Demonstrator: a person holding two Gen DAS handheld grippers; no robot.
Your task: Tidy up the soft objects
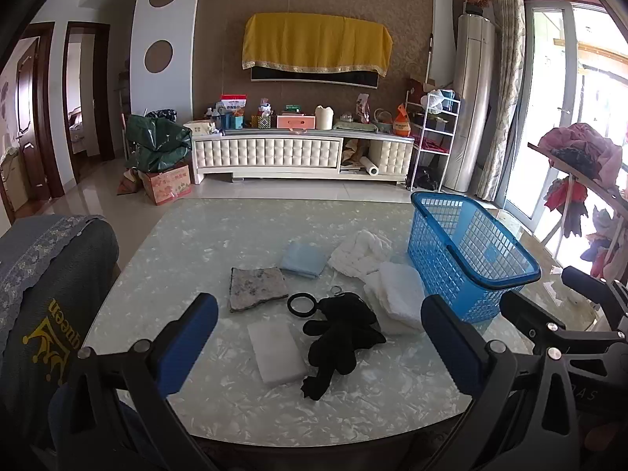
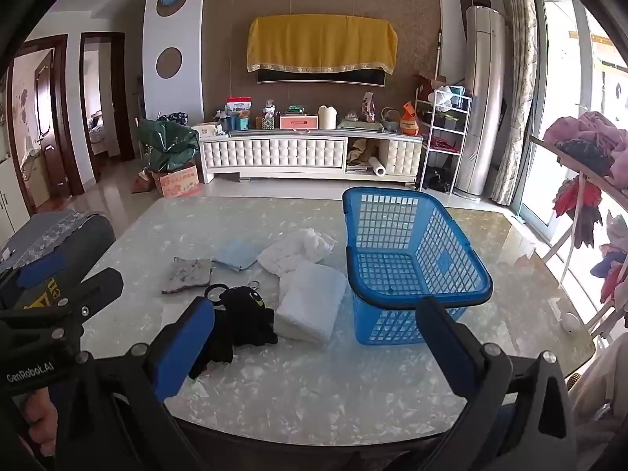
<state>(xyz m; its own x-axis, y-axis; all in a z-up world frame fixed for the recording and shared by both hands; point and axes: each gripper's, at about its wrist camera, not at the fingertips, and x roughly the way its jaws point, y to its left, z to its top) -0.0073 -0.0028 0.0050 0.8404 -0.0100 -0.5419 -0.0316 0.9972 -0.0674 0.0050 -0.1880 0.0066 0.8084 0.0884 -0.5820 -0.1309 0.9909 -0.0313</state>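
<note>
Several soft things lie on the marbled table (image 1: 188, 243): a black plush toy (image 1: 341, 333) (image 2: 243, 314), a white sponge block (image 1: 276, 353), a grey felt pad (image 1: 257, 288) (image 2: 187, 269), a light blue cloth (image 1: 304, 261) (image 2: 237, 255), a crumpled white cloth (image 1: 361, 253) (image 2: 296, 251) and a folded white towel (image 1: 398, 298) (image 2: 310, 302). A blue mesh basket (image 1: 471, 251) (image 2: 412, 259) stands empty to their right. My left gripper (image 1: 318, 306) hovers open above the table's near edge, facing the plush toy. My right gripper (image 2: 314, 308) is open too, with nothing between its pads, facing the towel and basket.
A black ring (image 1: 301, 304) lies beside the plush toy. A chair back with a grey cover (image 1: 47, 294) stands at the table's left. A rack of clothes (image 1: 581, 157) is at the right. A TV cabinet (image 1: 298, 153) lines the far wall.
</note>
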